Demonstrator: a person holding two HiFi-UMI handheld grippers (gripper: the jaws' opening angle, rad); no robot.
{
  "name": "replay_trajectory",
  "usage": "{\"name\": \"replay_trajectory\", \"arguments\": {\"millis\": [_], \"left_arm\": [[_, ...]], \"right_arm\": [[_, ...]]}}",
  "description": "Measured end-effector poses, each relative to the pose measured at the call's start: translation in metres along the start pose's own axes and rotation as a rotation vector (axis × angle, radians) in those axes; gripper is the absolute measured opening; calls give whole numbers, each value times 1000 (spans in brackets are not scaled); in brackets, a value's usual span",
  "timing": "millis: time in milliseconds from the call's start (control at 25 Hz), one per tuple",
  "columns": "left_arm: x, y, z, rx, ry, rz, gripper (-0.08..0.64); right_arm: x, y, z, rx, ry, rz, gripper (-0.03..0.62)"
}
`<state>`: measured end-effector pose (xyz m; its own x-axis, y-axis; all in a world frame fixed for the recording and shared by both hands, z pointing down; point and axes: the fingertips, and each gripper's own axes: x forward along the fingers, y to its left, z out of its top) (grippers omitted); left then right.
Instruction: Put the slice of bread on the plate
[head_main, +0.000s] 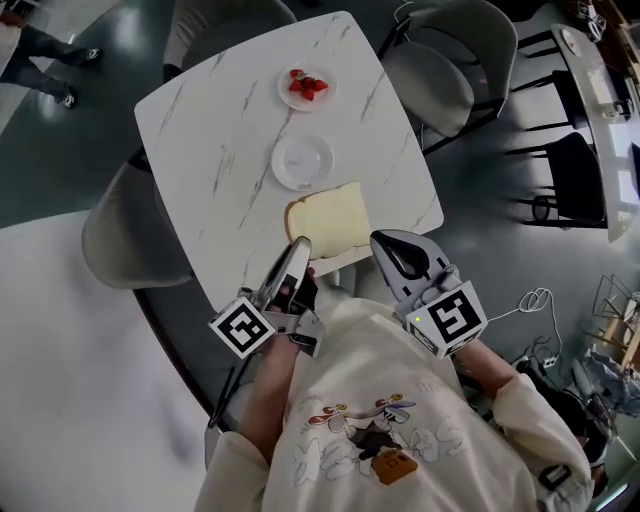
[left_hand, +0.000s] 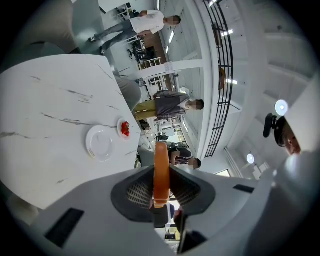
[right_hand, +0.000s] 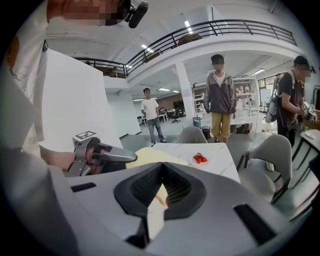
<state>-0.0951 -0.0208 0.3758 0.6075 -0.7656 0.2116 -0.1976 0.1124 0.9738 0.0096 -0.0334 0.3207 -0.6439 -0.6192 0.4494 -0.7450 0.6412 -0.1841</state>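
- The bread (head_main: 328, 220) sits at the near edge of the counter (head_main: 220, 130), just on the near side of the plate (head_main: 302, 161). I cannot tell whether bread and plate touch.
- The plate is white, with nothing on it, near the middle of the counter.
- The left tongs (head_main: 298, 248) are rolled onto their side and pinch the bread's near-left corner. In the left gripper view the brown crust stands edge-on between the pads.
- The right tongs (head_main: 383, 245) are just beside the bread's near-right corner, angled down. Their tips are pressed together, and the pale bread shows through the gap behind the tips.
- A dish (head_main: 307, 87) of strawberries (head_main: 306, 85) lies beyond the plate, toward the far edge and well apart from the bread.
- Grey chairs (head_main: 450, 70) stand around the counter.
- People (right_hand: 218, 97) stand far off in the hall.
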Motion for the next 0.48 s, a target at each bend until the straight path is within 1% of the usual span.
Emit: {"name": "replay_trajectory", "arguments": {"millis": [80, 240, 360, 480], "left_arm": [[7, 3, 4, 1, -9, -1, 97], [21, 14, 15, -16, -38, 24, 97], [33, 21, 22, -7, -58, 13, 97], [44, 29, 29, -17, -81, 9, 97]], "right_arm": [[8, -6, -2, -4, 8, 9, 5], [27, -16, -3, -18, 14, 49, 5], [41, -19, -5, -39, 25, 85, 5], [55, -23, -9, -47, 45, 117, 5]]}}
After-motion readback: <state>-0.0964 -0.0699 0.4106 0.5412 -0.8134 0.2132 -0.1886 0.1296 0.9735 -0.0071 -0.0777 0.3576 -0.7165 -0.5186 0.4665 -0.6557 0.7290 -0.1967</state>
